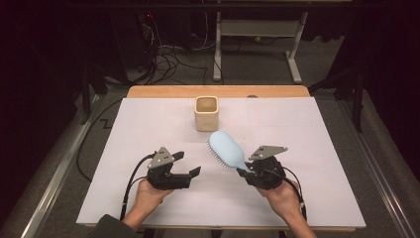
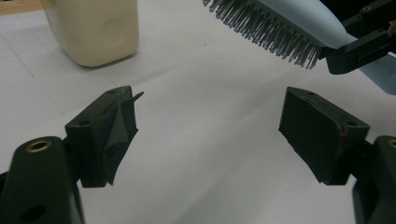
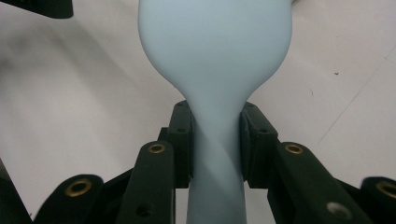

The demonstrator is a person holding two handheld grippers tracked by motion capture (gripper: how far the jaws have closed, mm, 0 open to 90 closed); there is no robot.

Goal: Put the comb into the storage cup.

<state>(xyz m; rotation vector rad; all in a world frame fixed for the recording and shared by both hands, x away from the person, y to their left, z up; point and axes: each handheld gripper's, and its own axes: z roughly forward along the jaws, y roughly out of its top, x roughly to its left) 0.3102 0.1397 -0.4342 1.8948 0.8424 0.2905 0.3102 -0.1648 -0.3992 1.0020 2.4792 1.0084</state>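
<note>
So the big white surface (image 1: 148, 129) takes up most of the high view, sitting on a wooden top whose edge peeks out at the far side. On it, near the far middle, stands a cream square cup (image 1: 206, 113), upright with its mouth up. Just in front of the cup and a bit to the right is the light blue hairbrush (image 1: 226, 148), lifted off the surface and angled, bristles facing down-left. The right tongs (image 1: 246, 172) are clenched on its handle; in the right gripper view the two black pads press on either side of the narrow neck of the handle (image 3: 215, 140). The left tongs (image 1: 190, 166) are released, jaws spread wide with nothing between them, bare white surface behind them, sitting well apart from the brush on its left. A hand holds each one from the near edge.
</note>
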